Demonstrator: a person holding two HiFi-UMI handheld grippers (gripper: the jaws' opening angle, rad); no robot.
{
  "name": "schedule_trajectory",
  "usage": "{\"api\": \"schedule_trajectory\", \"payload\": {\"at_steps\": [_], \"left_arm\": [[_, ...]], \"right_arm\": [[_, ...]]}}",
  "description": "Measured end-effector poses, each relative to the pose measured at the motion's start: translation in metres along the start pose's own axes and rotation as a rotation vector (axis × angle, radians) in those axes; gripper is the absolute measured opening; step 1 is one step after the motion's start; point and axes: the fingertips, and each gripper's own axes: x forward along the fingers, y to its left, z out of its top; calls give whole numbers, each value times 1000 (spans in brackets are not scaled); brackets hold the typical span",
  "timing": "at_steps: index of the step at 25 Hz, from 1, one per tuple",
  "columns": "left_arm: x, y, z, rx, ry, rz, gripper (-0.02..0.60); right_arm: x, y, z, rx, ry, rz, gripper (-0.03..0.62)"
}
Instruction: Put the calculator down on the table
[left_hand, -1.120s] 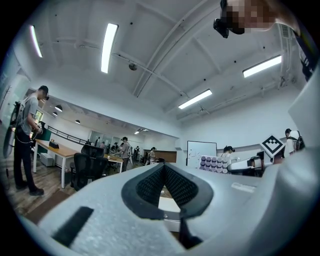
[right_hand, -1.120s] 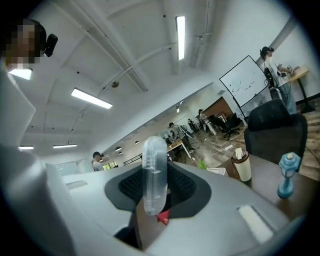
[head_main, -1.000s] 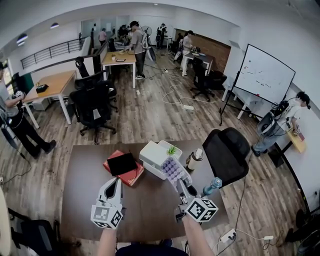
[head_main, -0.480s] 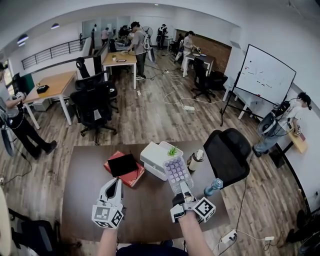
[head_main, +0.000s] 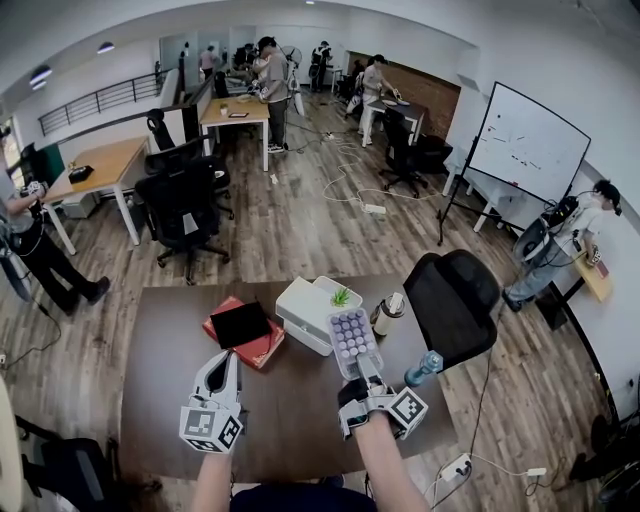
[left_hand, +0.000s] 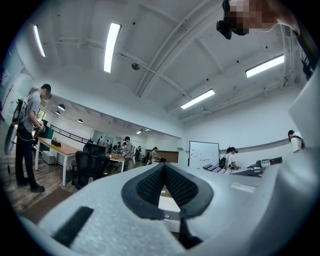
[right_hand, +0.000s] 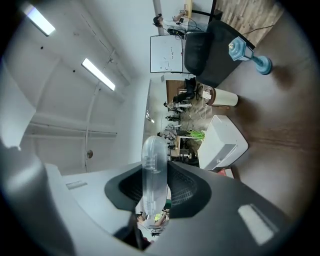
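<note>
At the counter's (head_main: 300, 430) six o'clock edge, the left gripper (head_main: 228, 358) points toward twelve o'clock, its jaws together at the tips with nothing between them. At its three o'clock, the right gripper (head_main: 365, 378) is clamped narrow on the near end of the calculator (head_main: 350, 338). The calculator lies keys up over the counter's middle, and I cannot tell whether it touches the wood. A blue bottle (head_main: 425, 368) lies at the gripper's three o'clock. Beyond the calculator, a white box (head_main: 300, 315) sits at eleven o'clock, a red book (head_main: 262, 350) under a black tablet (head_main: 240, 325) at ten, and a cup (head_main: 388, 315) at one.
</note>
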Motion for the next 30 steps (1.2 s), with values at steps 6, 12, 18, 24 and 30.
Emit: {"api": "schedule_trajectory", "payload": {"at_steps": [6, 12, 18, 24, 30], "left_arm": [[2, 4, -5, -18, 6, 20, -5], [6, 5, -7, -31, 0, 17, -5], [8, 9, -11, -25, 10, 22, -5], [14, 14, -16, -19, 26, 30, -5], [18, 17, -17, -16, 26, 35, -5]], "right_arm": [[2, -24, -2, 35, 4, -15, 117], [1, -77, 0, 90, -44, -90, 117], [-5, -135, 0, 138, -73, -139, 117], [-4, -161, -1, 137, -92, -187, 117], [0, -188, -3, 121, -95, -201, 117]]}}
